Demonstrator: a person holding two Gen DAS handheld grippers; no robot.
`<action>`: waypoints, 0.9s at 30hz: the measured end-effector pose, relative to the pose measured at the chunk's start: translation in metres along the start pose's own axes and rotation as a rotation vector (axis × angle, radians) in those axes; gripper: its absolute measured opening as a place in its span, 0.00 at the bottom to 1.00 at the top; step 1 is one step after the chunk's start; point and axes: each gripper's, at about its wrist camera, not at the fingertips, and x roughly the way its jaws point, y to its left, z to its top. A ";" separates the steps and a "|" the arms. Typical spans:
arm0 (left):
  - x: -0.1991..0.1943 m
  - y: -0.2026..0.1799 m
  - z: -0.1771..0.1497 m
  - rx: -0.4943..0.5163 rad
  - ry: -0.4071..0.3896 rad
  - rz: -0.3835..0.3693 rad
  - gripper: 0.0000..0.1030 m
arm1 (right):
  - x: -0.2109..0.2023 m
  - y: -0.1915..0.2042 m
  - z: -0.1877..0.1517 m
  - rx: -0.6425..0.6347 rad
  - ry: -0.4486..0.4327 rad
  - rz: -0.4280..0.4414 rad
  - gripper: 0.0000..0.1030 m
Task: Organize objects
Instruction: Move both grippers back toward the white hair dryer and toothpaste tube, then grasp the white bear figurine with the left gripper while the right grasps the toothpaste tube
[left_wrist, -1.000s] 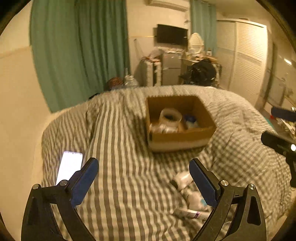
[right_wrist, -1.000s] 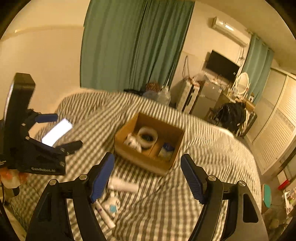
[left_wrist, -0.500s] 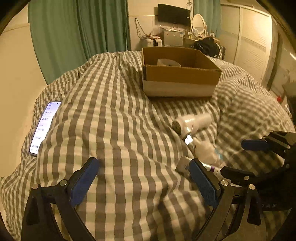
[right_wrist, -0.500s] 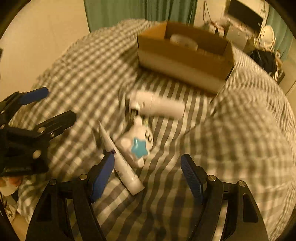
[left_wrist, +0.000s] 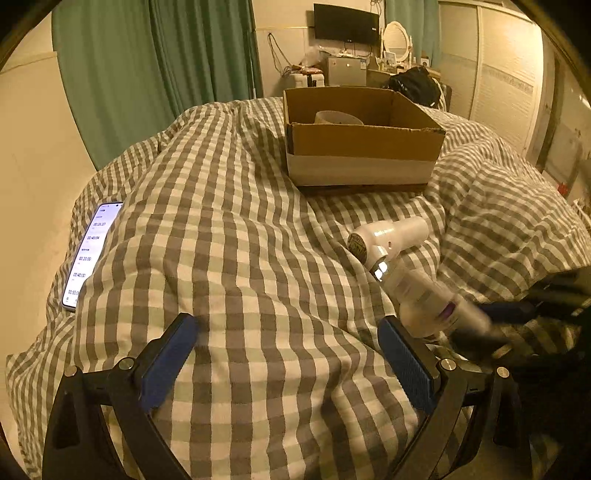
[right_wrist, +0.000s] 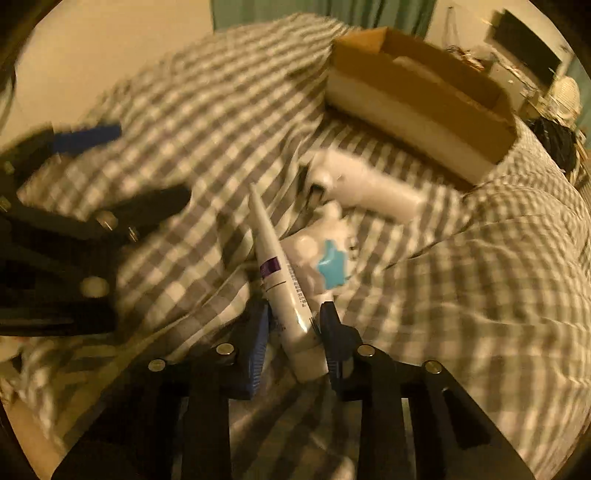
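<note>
My right gripper (right_wrist: 293, 326) is shut on a white tube with a purple label (right_wrist: 280, 273), gripped near its cap end. The tube also shows blurred in the left wrist view (left_wrist: 439, 306). A white bottle with a blue star (right_wrist: 325, 258) and a white hair dryer (right_wrist: 365, 184) lie just beyond it on the checked bedcover. The hair dryer shows in the left wrist view (left_wrist: 388, 236). A cardboard box (left_wrist: 362, 136) sits further back, also in the right wrist view (right_wrist: 421, 99). My left gripper (left_wrist: 288, 354) is open and empty over the bedcover.
A lit phone (left_wrist: 92, 251) lies at the bed's left edge by the wall. A roll of tape (left_wrist: 338, 118) sits inside the box. Green curtains (left_wrist: 155, 74), a desk and wardrobe stand behind the bed.
My right gripper has dropped to the bed and closed on the white tube. The left gripper lowered towards the bedcover and stayed open.
</note>
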 end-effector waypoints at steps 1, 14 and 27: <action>0.001 -0.002 0.001 0.006 0.005 0.007 0.98 | -0.007 -0.004 0.000 0.011 -0.018 -0.003 0.24; 0.049 -0.067 0.022 0.111 0.142 -0.198 0.97 | -0.038 -0.057 0.006 0.136 -0.112 -0.107 0.20; 0.074 -0.087 0.012 0.157 0.241 -0.335 0.50 | -0.024 -0.076 0.002 0.177 -0.101 -0.102 0.20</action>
